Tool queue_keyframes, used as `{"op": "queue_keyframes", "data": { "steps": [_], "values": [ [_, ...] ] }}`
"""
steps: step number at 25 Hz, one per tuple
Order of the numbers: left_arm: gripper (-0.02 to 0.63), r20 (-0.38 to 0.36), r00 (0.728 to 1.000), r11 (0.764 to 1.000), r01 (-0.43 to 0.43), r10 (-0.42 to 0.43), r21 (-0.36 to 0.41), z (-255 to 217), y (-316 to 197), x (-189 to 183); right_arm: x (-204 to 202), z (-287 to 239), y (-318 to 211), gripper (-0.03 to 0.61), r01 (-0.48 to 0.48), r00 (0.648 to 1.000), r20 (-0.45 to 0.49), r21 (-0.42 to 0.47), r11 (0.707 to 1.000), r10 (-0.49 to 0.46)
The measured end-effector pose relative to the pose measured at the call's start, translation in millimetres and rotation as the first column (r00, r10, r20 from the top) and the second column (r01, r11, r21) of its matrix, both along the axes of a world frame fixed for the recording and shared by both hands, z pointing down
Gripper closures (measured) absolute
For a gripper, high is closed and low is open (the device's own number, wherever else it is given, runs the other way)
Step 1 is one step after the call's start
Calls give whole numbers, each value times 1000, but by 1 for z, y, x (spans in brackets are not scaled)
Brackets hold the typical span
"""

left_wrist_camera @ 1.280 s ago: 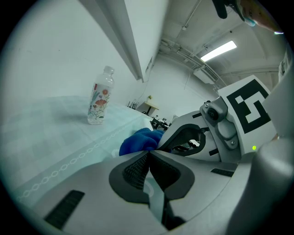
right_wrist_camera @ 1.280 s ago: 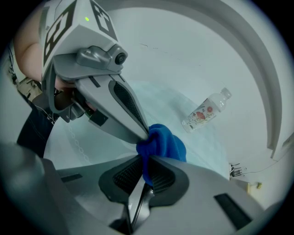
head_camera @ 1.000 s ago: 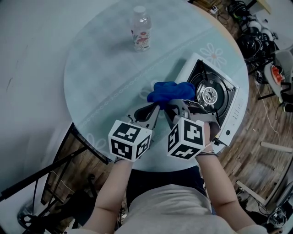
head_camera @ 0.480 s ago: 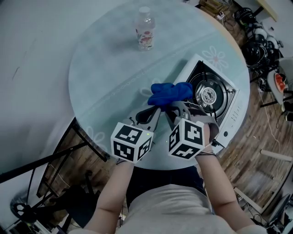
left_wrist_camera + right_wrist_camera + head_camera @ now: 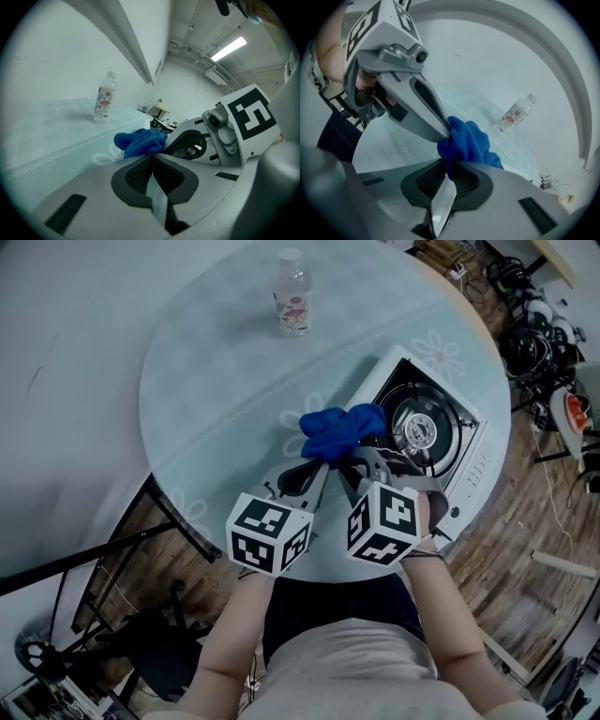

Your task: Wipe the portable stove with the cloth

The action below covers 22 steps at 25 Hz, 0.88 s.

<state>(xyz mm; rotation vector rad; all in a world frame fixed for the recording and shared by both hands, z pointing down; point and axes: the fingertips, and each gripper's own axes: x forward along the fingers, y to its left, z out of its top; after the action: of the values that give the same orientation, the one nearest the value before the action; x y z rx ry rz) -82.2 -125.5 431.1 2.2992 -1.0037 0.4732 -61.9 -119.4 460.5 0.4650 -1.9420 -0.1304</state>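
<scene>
Pinching the bunched cloth [image 5: 339, 430], left tool [image 5: 322, 465] and right tool [image 5: 352, 461] hold it at the 9 o'clock edge of the portable stove [image 5: 472, 463]; wiping appears barely begun, burner [image 5: 415, 430] outstanding.

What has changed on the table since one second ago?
Almost nothing. The blue cloth looks slightly more bunched at the edge of the portable stove. Both the left tongs and right tongs stay shut on it; the bottle stands as before.
</scene>
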Motion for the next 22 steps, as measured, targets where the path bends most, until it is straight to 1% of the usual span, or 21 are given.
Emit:
{"op": "queue_keyframes", "data": {
  "steps": [10,22],
  "values": [
    [591,-2,1000,999,28,-28,-22,3,20,15,13,0,10,523,40,999,1,-6,999,-40],
    [591,-10,999,999,41,-42,-7,-8,35,35,34,1,24,523,64,998,2,-24,998,-64]
  ]
}}
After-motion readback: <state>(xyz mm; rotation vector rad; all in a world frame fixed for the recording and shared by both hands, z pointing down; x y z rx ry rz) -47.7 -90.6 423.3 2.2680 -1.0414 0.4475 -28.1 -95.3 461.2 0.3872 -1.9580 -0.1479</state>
